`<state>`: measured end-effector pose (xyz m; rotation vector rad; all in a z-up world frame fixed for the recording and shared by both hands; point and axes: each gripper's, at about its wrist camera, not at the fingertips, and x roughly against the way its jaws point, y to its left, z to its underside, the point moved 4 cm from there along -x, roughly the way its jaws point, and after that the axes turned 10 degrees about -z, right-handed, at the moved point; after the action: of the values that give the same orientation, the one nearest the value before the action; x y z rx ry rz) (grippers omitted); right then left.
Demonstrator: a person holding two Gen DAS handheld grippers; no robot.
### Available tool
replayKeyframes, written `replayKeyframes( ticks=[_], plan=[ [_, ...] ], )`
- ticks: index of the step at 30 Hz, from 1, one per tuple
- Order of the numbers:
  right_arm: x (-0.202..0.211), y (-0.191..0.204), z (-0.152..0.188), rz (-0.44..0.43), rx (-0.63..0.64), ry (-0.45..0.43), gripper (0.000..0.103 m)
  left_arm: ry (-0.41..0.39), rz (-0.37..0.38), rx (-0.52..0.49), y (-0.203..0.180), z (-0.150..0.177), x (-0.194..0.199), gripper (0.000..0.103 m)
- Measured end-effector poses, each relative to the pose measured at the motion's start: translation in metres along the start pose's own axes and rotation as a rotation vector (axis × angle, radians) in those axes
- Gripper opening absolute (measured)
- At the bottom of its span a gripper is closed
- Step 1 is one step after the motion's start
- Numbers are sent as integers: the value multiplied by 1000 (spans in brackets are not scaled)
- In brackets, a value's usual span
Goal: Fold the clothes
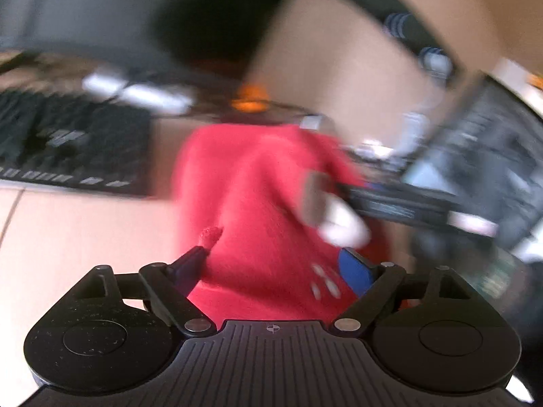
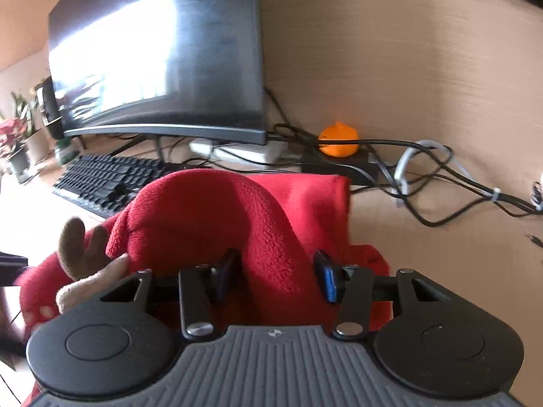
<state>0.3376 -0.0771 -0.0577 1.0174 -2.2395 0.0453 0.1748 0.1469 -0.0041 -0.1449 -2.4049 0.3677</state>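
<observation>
1. The right gripper (image 2: 276, 276) stands part open with a fold of the red fleece garment (image 2: 217, 217) between its jaws.
2. The left gripper (image 1: 276, 268) gapes wide over the same fleece (blurred here), gripping nothing.
3. The garment, bunched with brown and cream trim, lies on the pale wooden counter (image 2: 441, 254) before the black keyboard (image 2: 105, 179).

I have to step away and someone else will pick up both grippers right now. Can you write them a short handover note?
Left hand-held gripper: jaws wide apart over the red fleece garment, gripping nothing; this view is motion-blurred.
Right hand-held gripper: jaws apart with a raised fold of the garment between them; fingers not visibly pinching it.
The garment lies bunched on the desk, in front of the keyboard and monitor; its brown and cream trim sits at the left.
Done: no neat fold visible.
Left: flatten and fold it.
</observation>
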Motion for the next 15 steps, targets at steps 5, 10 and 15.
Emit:
replayKeyframes(
  ticks=[5,10,15],
  plan=[
    [-17,31,1,-16,158,52,47,14,62,-18,-10,9,15,92],
    [2,39,-8,-43,224,42,72,-117,-35,57,4,-21,46,93],
    [58,-8,-19,108,116,-85,93,-105,64,31,-24,-35,13,94]
  ],
)
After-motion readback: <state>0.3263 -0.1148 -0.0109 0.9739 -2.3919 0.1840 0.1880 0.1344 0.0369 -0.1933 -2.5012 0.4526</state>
